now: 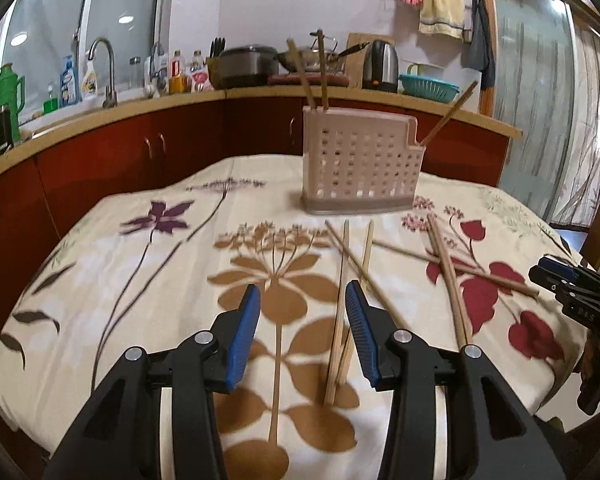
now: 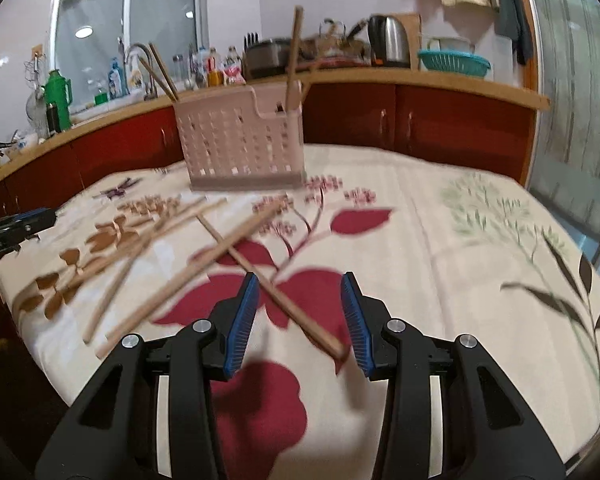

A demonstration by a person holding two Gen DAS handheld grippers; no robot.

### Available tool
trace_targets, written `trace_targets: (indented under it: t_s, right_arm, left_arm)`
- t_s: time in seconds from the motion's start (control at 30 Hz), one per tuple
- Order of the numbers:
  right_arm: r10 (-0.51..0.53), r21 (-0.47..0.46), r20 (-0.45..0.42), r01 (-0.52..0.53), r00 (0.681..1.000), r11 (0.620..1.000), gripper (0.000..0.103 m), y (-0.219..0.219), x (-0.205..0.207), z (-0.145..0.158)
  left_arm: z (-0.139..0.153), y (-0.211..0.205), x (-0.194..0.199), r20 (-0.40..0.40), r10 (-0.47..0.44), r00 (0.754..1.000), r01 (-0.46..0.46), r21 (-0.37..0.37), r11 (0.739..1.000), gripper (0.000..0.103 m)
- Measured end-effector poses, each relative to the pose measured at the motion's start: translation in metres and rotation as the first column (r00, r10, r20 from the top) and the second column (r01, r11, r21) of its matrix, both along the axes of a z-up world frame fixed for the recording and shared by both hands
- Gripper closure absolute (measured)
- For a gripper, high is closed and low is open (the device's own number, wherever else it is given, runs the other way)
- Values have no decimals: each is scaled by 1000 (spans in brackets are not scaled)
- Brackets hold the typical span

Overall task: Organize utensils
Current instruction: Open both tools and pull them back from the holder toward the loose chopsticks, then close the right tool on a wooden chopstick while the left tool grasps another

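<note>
Wooden chopsticks (image 2: 276, 292) look light, stiff and prone to rolling, so we'd pinch mid-shaft with both left gripper (image 1: 304, 324) and right gripper (image 2: 298, 314) gaping, empty.

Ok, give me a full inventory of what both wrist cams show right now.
utensil holder: one, pale pink, perforated, far side of the table
chopsticks in holder: three, wooden; two in the taller end, one leaning in the lower end
loose chopsticks: several, wooden, criss-crossed on the cloth; exact count unclear
tablecloth: one, cream with floral print
kettle: one, steel and black, on the counter
colander: one, teal, beside the kettle
thermos: one, green, counter's left end
left gripper: open, blue fingers, over a loose chopstick
right gripper: open, straddling a chopstick
</note>
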State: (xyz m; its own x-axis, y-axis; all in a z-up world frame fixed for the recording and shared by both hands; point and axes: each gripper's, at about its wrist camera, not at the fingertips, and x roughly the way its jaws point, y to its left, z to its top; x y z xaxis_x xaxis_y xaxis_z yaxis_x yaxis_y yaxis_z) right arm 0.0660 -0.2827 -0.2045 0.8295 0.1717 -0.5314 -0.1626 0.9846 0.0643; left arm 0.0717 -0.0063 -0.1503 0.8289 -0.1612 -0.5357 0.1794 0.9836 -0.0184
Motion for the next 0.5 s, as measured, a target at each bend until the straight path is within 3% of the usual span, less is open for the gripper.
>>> trace_targets:
  t_s: [0.23,0.33,0.37,0.5]
  right_arm:
    - [-34,-35,-94,31,995,999,62,-5,8,-21]
    - [-38,-82,-80,32,996,996,72,-2,4,-22]
    - [-31,-87,-78,24,996,996,81,-1,3,-22]
    - [-17,-96,-69,11,997,995,84,3,0,-23]
  left_arm:
    - [-16,3,-3,-38,5,999,-5,10,1000,59]
    - [-19,3,-3,-47,5,999,-5,10,1000,59]
    - [-20,3,-3,-49,5,999,-4,12,1000,59]
    - [-23,4,-4,-59,3,998,-3,11,1000,59]
